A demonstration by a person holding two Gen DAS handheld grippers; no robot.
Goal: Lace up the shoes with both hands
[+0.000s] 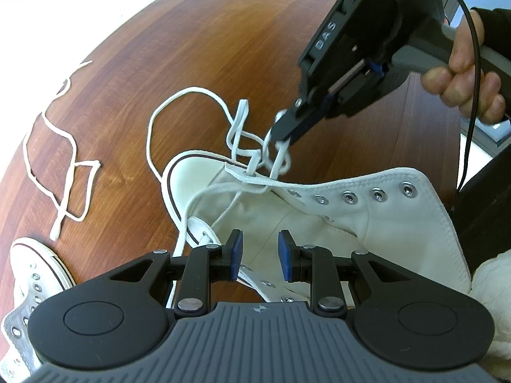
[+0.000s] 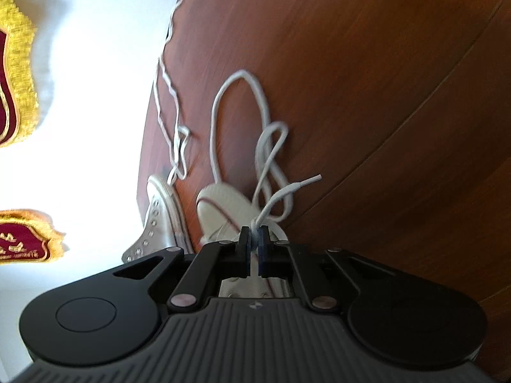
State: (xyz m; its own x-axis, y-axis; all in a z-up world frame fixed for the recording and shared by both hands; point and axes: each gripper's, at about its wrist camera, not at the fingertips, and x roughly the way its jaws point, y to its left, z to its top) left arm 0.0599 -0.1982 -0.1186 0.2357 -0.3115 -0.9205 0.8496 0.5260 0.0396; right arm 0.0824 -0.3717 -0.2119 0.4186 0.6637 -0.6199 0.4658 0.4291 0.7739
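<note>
A: Where's the lace right now?

B: The lace comes up out of the lowest eyelet of the white high-top shoe, which lies on its side on the wooden table. Just past that eyelet it bunches into loose loops, and a long slack loop trails onto the table beyond the shoe's toe cap.

A: And the tools?

B: The right gripper is pinched together on the lace a little behind its tip — in its own wrist view the strand sits squeezed between the blue pads. The left gripper hovers over the shoe's opened upper, jaws standing apart with nothing between them.

A: What could go wrong?

B: I'd judge the tangle near that eyelet is the main risk; pulling could tighten the loops into a knot instead of drawing slack through. The thin lace might also slip from the pads, and with the shoe unheld, a tug could drag it across the table.

A: Anything else near the shoe?

B: A second shoe and a loose lace lie beside it, off the toe side — well apart from the work.
</note>
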